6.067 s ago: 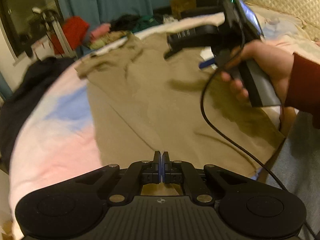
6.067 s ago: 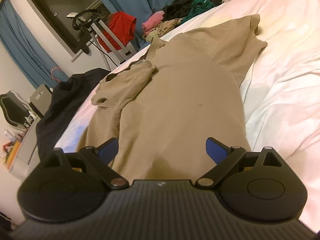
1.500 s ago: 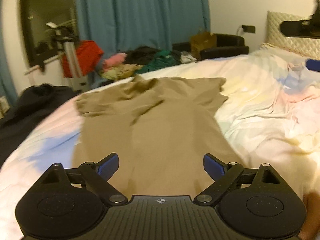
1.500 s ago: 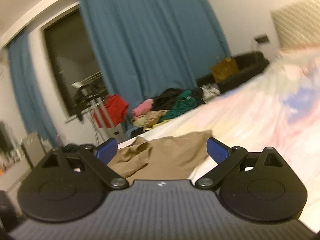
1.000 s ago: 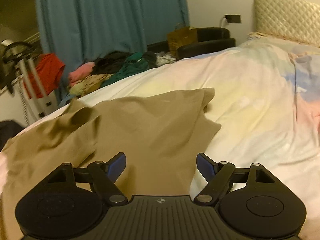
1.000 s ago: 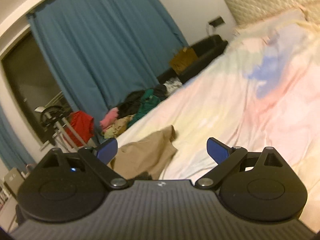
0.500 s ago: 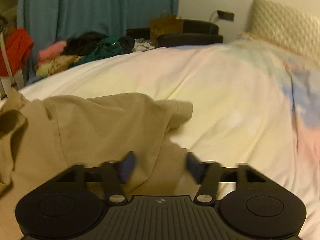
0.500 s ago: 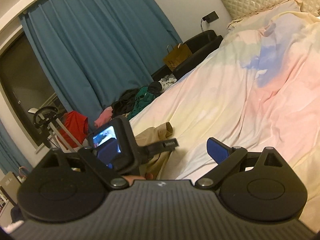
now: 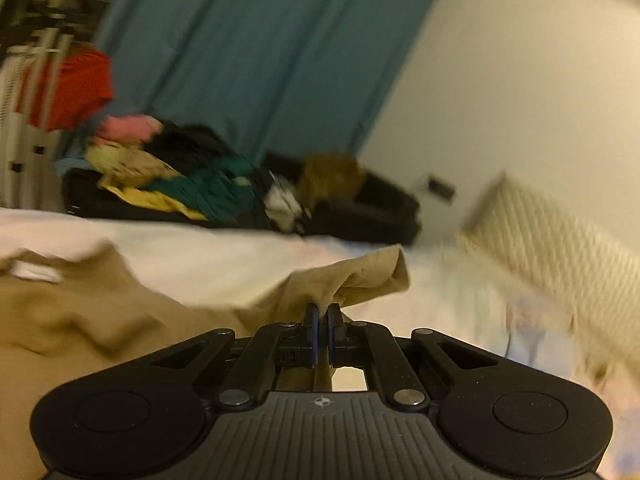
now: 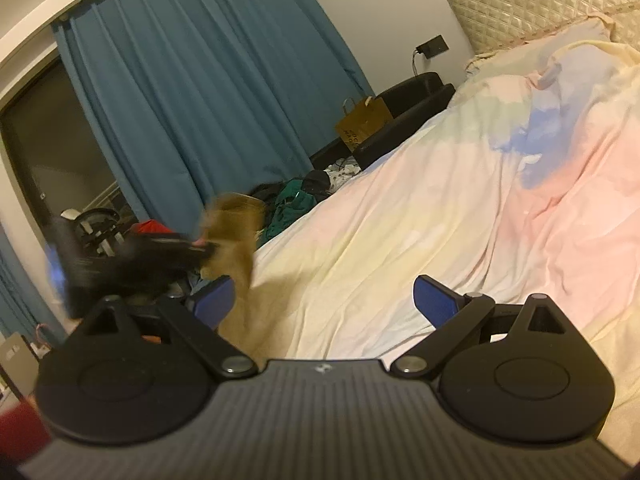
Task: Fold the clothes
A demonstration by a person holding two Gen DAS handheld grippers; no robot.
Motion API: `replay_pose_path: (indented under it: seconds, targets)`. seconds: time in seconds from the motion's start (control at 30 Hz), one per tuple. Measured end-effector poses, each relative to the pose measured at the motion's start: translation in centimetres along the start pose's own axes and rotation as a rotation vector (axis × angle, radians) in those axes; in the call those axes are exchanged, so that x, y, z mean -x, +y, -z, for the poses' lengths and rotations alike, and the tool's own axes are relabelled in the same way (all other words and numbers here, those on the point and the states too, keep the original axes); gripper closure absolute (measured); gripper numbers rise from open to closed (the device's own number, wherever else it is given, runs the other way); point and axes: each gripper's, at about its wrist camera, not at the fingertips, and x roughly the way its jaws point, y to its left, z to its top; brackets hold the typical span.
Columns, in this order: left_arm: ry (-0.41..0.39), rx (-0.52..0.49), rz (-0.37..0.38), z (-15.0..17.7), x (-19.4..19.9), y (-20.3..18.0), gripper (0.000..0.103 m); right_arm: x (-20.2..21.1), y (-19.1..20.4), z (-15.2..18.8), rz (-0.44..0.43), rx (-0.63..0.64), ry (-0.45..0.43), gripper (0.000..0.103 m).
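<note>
A tan shirt (image 9: 80, 312) lies spread on the pastel bed cover (image 9: 460, 300). My left gripper (image 9: 320, 314) has its jaws closing tight on the shirt's right sleeve (image 9: 372, 276), which is lifted off the bed and bunches just ahead of the pads. In the right wrist view the same left gripper (image 10: 200, 246) is a dark blur at the left, holding the raised tan sleeve (image 10: 240, 240). My right gripper (image 10: 324, 296) stands open above the bed cover (image 10: 440, 220), to the right of the shirt, with nothing between its blue pads.
A heap of clothes (image 9: 180, 184) and a brown paper bag (image 10: 362, 122) sit on a dark sofa beyond the bed's far edge. Blue curtains (image 10: 200, 100) hang behind. A quilted headboard (image 10: 520, 0) and pillows stand at the right. A person's red sleeve (image 10: 18, 428) shows at the bottom left.
My left gripper went from open to shut on the shirt's right sleeve, then rose and rolled, lifting the sleeve off the bed. The right gripper has stayed still and open.
</note>
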Motion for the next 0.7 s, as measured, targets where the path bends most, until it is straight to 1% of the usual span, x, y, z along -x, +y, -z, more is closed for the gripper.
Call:
replay_pose_path:
  seconds: [0.07,0.17,0.3,0.33,0.37,0.4,0.43,0.47,0.5,0.6,0.67,0.7]
  targets:
    - [-0.053,0.04,-0.043,-1.5,3.0,2.7,0.099,0.1,0.5,0.2,-0.005,0.01,0.004,0.006]
    - [-0.104,0.113,-0.17,-2.3,6.1,7.8,0.099,0.2,1.2,0.4,-0.016,0.027,0.008,0.006]
    - [-0.02,0.158,-0.45,-0.6,7.2,14.3,0.097,0.2,2.2,0.8,-0.029,0.072,0.011,0.006]
    - [0.007,0.174,-0.483,0.0,7.4,15.5,0.097,0.0,2.5,0.9,-0.033,0.083,0.021,0.006]
    - [0.02,0.192,-0.509,0.4,7.8,16.1,0.092,-0.2,2.6,1.0,-0.038,0.093,0.031,0.006]
    - [0.031,0.211,-0.535,0.9,8.3,16.8,0.085,-0.4,2.8,1.2,-0.044,0.1,0.044,0.006]
    - [0.038,0.219,-0.532,1.1,8.8,16.9,0.08,-0.5,3.0,1.3,-0.049,0.109,0.052,0.006]
    - [0.045,0.226,-0.527,1.2,9.3,16.9,0.065,-0.7,3.2,1.4,-0.053,0.118,0.06,0.006]
    - [0.059,0.216,-0.523,1.0,10.1,16.6,0.053,-0.8,3.4,1.5,-0.062,0.128,0.072,0.006]
    - [0.096,0.119,-0.522,1.6,12.9,13.3,0.044,-1.1,4.1,1.9,-0.094,0.162,0.11,0.006]
    - [0.111,0.065,-0.509,2.1,15.0,11.2,0.035,-1.0,4.8,2.3,-0.114,0.198,0.133,0.006]
    - [0.11,0.04,-0.503,2.8,16.5,9.6,0.031,-0.7,5.1,2.3,-0.12,0.219,0.129,0.006]
